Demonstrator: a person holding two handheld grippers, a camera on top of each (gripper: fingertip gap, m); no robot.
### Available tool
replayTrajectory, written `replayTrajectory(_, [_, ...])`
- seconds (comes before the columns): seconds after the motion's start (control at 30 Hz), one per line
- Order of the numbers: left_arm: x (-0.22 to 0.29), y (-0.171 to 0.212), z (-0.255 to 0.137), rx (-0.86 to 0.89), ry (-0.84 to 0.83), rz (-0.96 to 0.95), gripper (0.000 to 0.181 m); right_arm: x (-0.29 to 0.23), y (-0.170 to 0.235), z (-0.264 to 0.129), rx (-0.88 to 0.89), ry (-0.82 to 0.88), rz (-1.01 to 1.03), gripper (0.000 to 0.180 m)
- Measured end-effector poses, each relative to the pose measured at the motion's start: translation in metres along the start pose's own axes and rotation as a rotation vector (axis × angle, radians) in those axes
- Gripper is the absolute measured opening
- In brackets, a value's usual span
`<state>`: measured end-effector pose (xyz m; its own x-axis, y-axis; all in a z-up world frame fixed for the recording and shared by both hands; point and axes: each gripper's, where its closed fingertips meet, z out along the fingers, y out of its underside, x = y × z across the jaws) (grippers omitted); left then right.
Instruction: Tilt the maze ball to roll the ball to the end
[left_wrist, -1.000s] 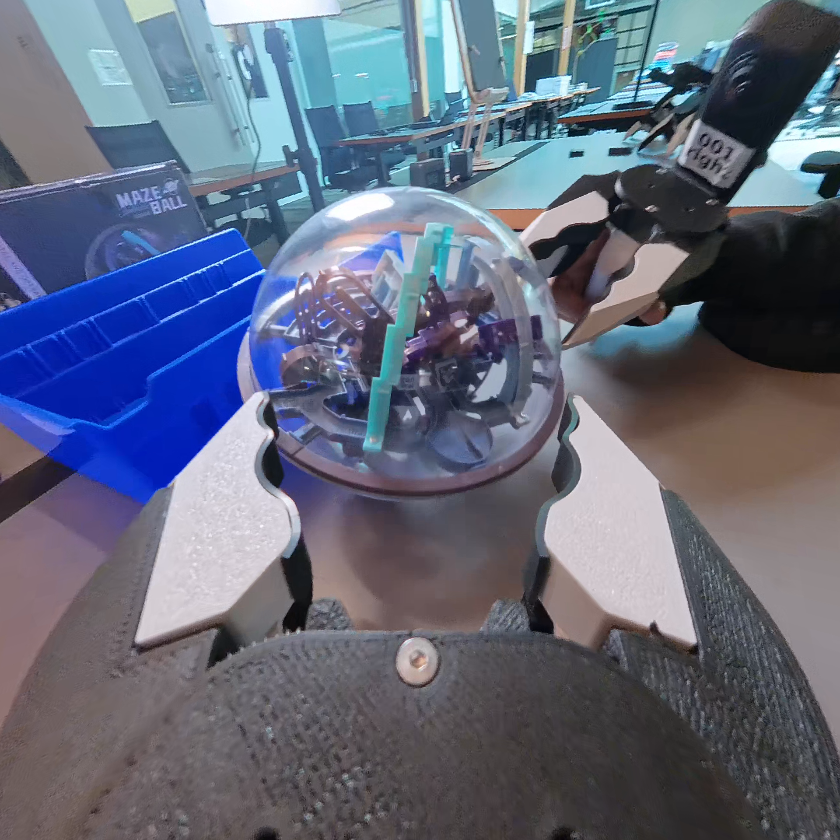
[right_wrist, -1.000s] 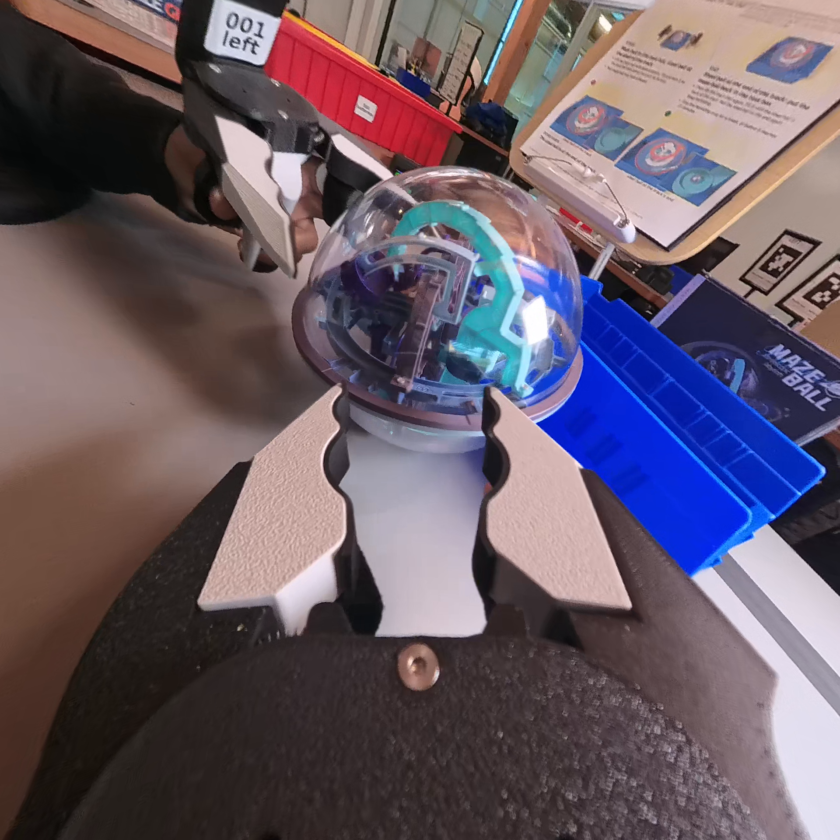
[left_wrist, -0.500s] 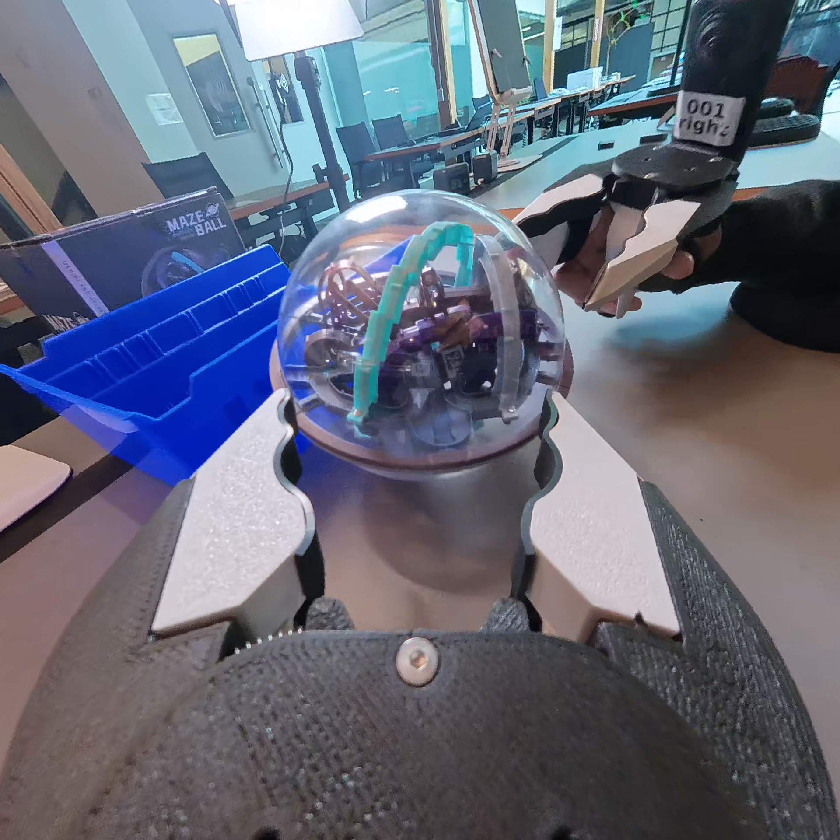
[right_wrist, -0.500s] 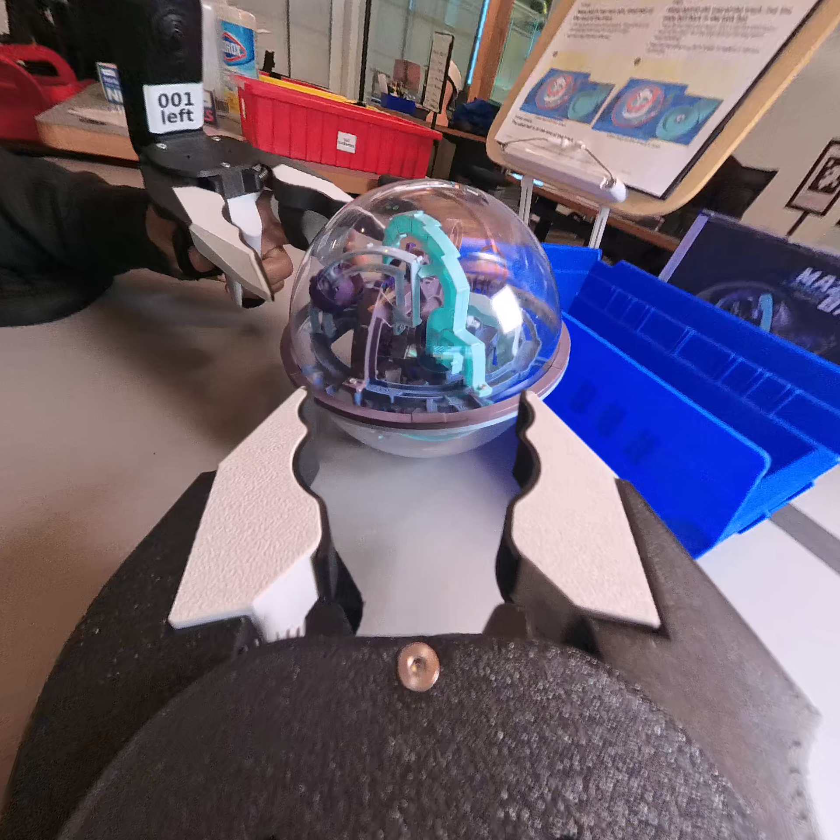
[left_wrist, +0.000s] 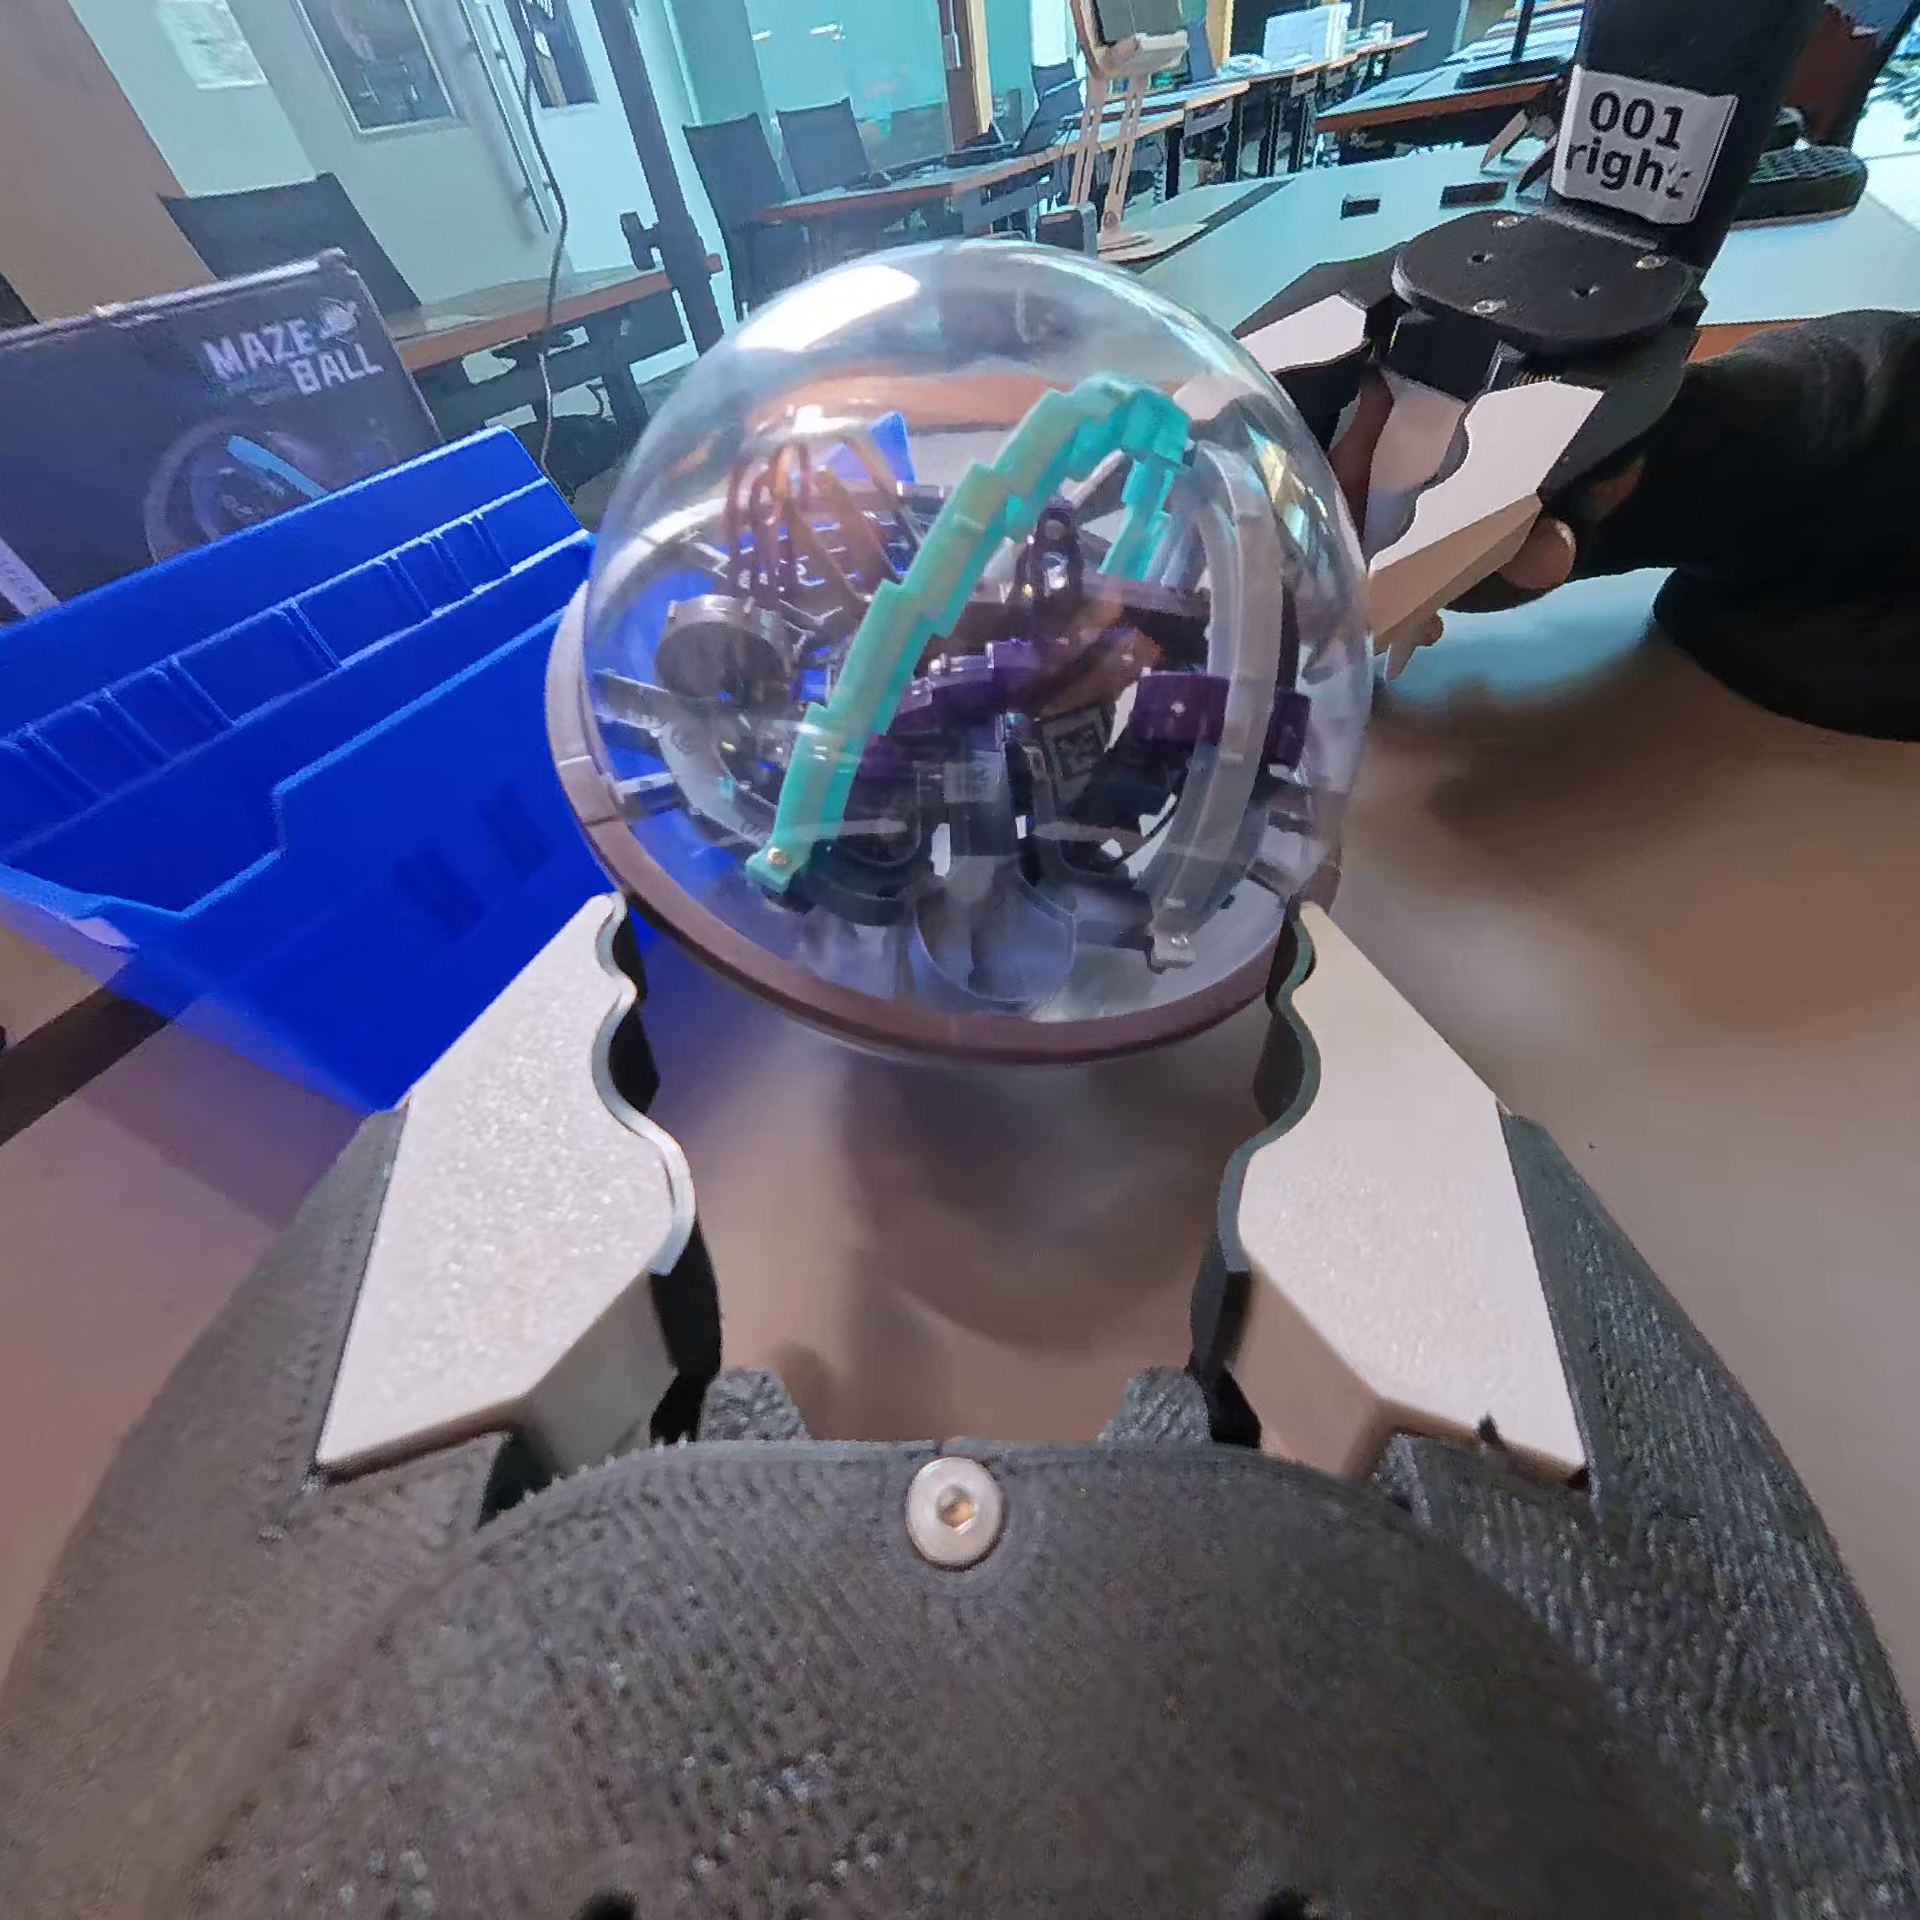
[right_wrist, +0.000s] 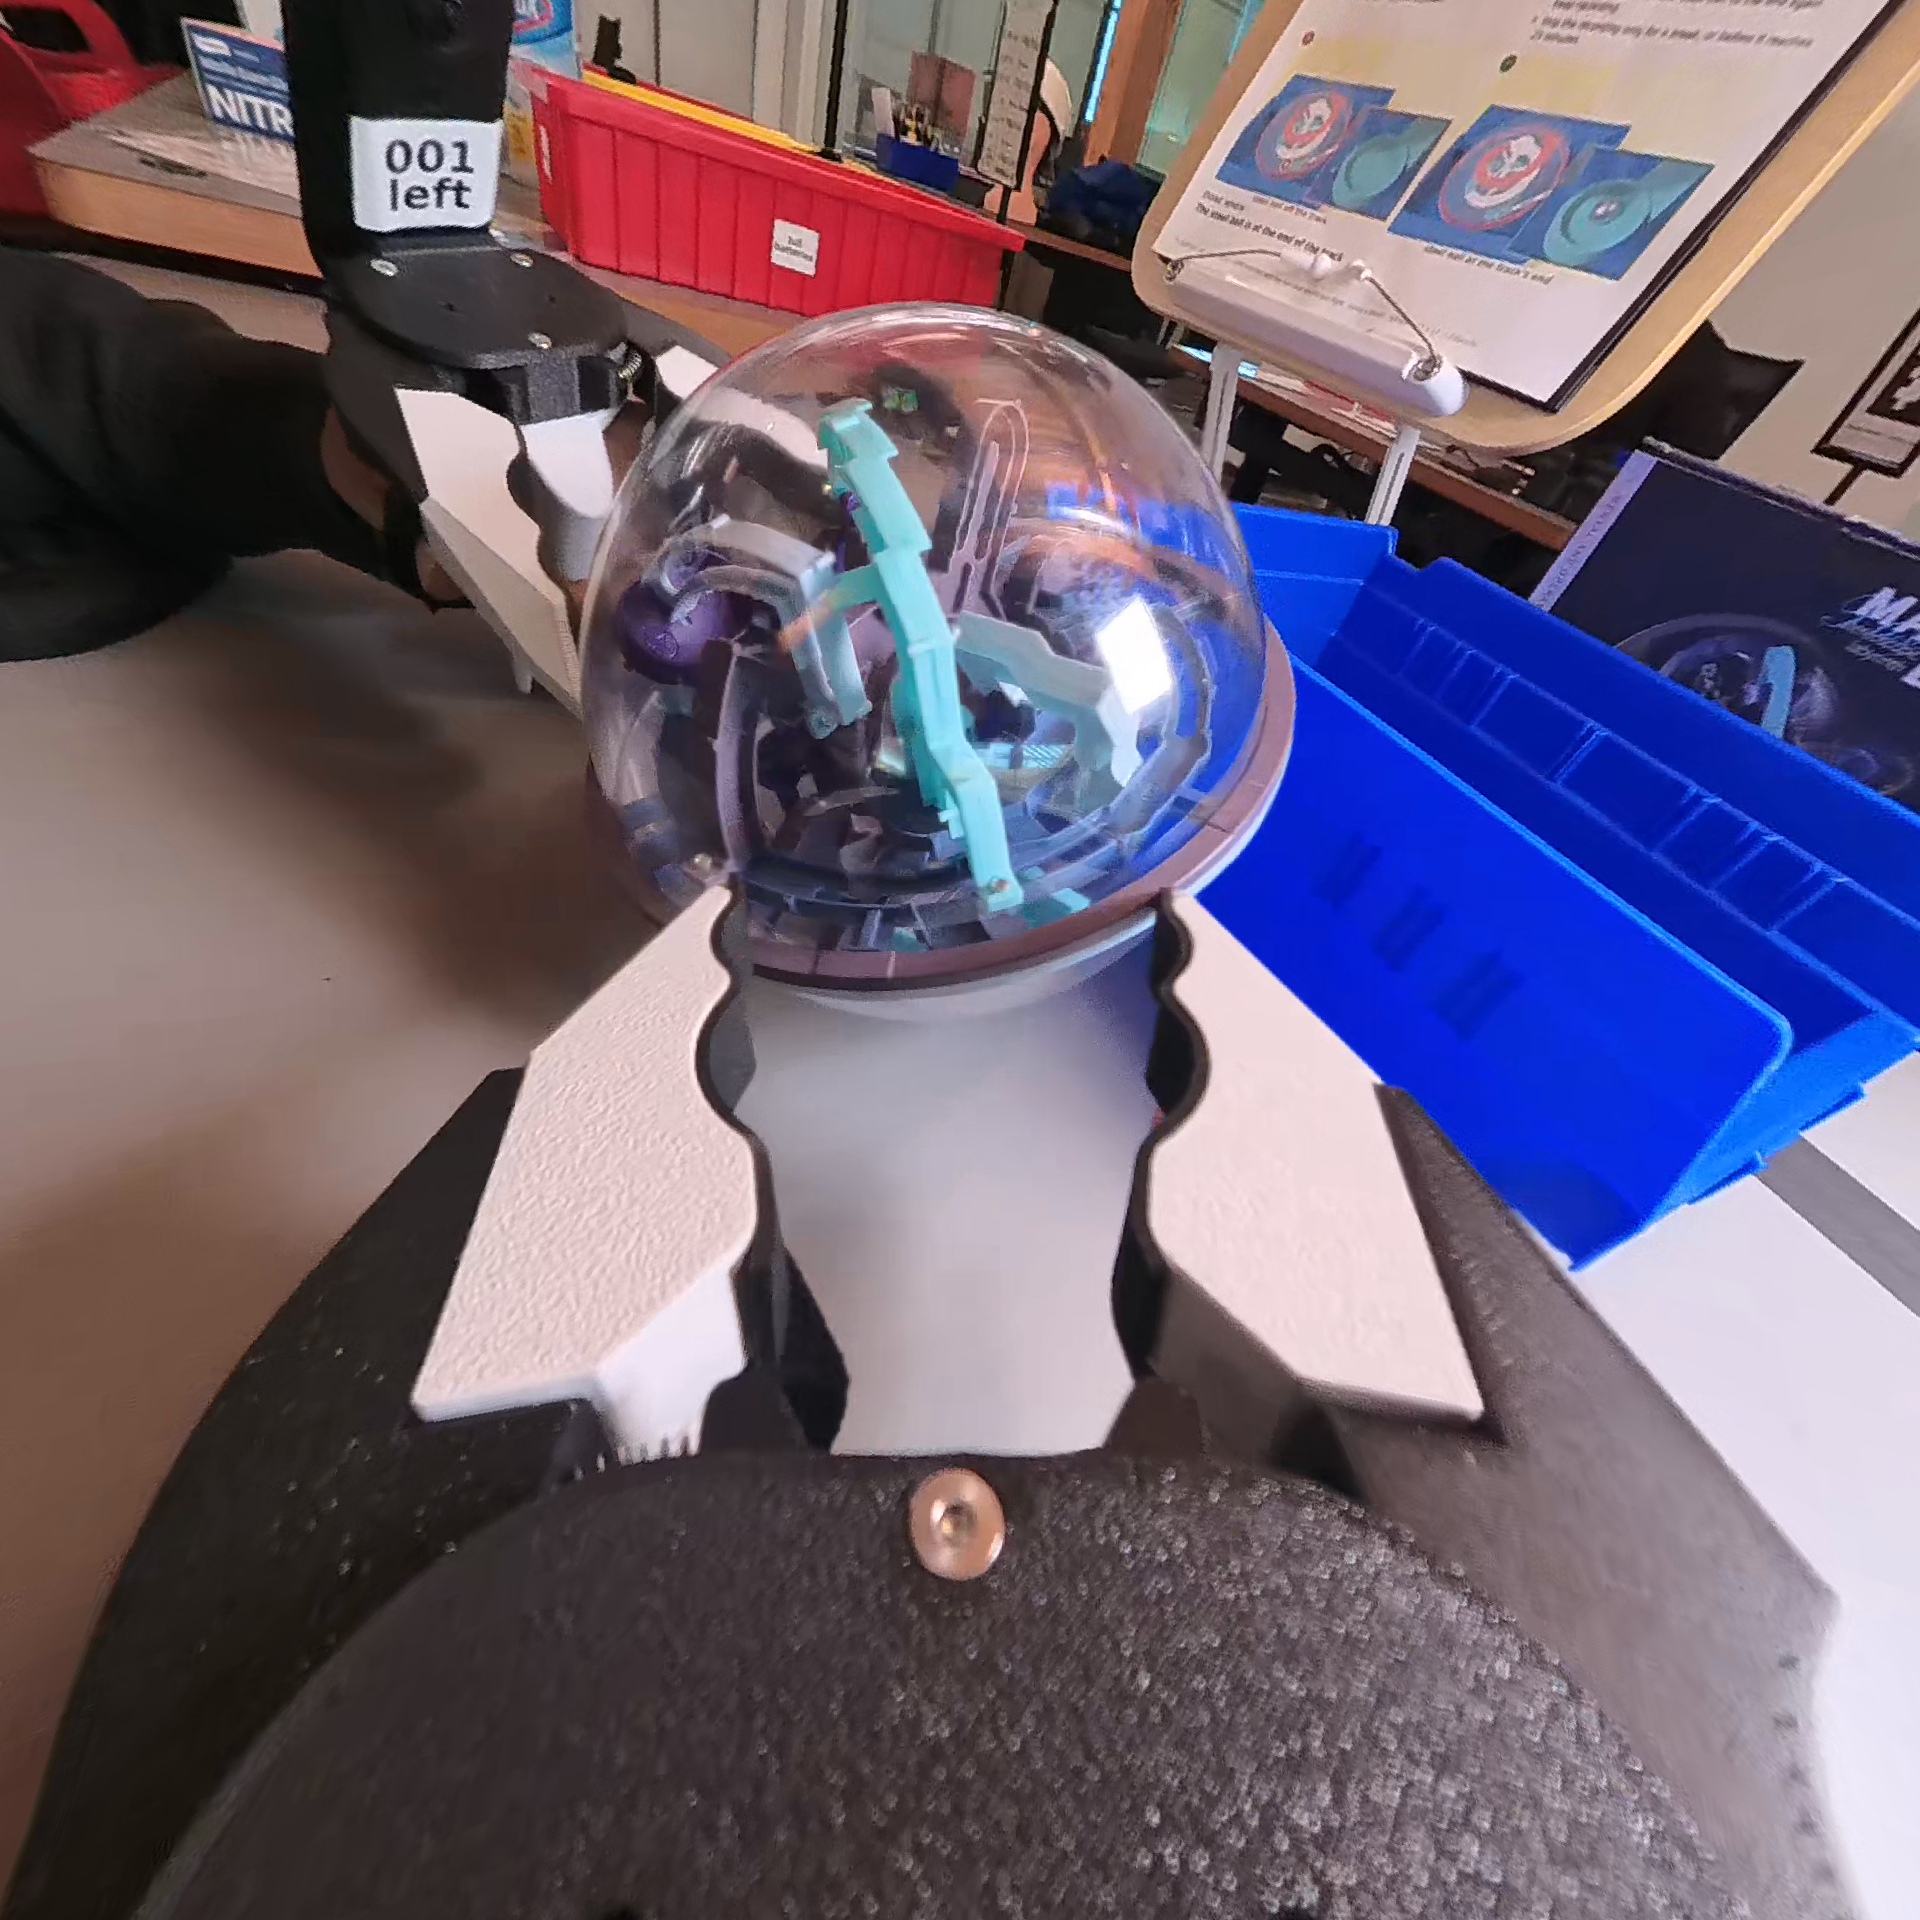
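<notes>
We hold the left hand-held gripper (left_wrist: 951, 935) low and nearly level over the grey desk (left_wrist: 1662, 1039), its two pale grey fingers (left_wrist: 520, 1174) spread wide on either side of the clear plastic maze ball (left_wrist: 966, 644). Their tips reach the ball's dark brown equator ring; whether they press on it we cannot tell. The right hand-held gripper (right_wrist: 940, 914) comes in from the opposite side, its jaws likewise parted and its fingertips level with that ring.

The maze ball sits tilted, the ring slanting, with a teal stepped track (left_wrist: 935, 623) arching through purple and grey tracks inside. The small rolling ball we cannot make out in either view.

The left wrist view shows the right hand-held gripper (left_wrist: 1455, 551) farther off behind the sphere, gripped by a hand in a dark sleeve (left_wrist: 1787, 499). Beside the ball stands a blue plastic bin (left_wrist: 260, 748), and behind that a dark cardboard box (left_wrist: 197, 416).

Only the right wrist view shows the left hand-held gripper (right_wrist: 540, 540) beyond the ball, a red plastic bin (right_wrist: 758, 218) farther back, and a wooden clipboard with an illustrated sheet (right_wrist: 1475, 177) on a stand.
</notes>
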<state>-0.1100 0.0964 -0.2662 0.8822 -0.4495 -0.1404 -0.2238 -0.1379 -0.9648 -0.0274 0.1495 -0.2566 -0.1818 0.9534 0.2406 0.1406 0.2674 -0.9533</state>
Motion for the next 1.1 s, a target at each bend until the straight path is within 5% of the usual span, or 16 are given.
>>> replayTrajectory(0.17, [-0.004, 0.002, -0.015, -0.003, 0.014, 0.033, 0.111, -0.002, -0.008, -0.01, 0.043, -0.066, 0.044, 0.035])
replayTrajectory(0.53, [0.007, 0.003, -0.016, -0.007, 0.061, 0.032, 0.102, 0.002, 0.002, -0.006, 0.012, -0.048, 0.117, 0.03])
replayTrajectory(0.6, [0.007, 0.002, -0.025, -0.012, 0.103, 0.011, 0.084, 0.015, 0.007, -0.008, -0.013, 0.023, 0.106, 0.027])
replayTrajectory(0.67, [0.022, -0.009, -0.044, 0.063, 0.263, -0.006, 0.032, 0.038, 0.011, -0.012, -0.034, 0.147, 0.097, 0.023])
replayTrajectory(0.7, [0.024, -0.017, -0.053, 0.118, 0.307, -0.043, 0.028, 0.044, 0.011, -0.015, -0.028, 0.168, 0.114, 0.024])
replayTrajectory(0.97, [-0.044, -0.013, -0.043, 0.156, -0.023, -0.273, 0.06, 0.018, 0.011, -0.003, -0.022, -0.041, 0.392, 0.041])
replayTrajectory(1.1, [-0.022, -0.012, -0.023, 0.124, 0.123, -0.358, 0.066, 0.011, 0.013, 0.001, -0.05, -0.05, 0.377, 0.04])
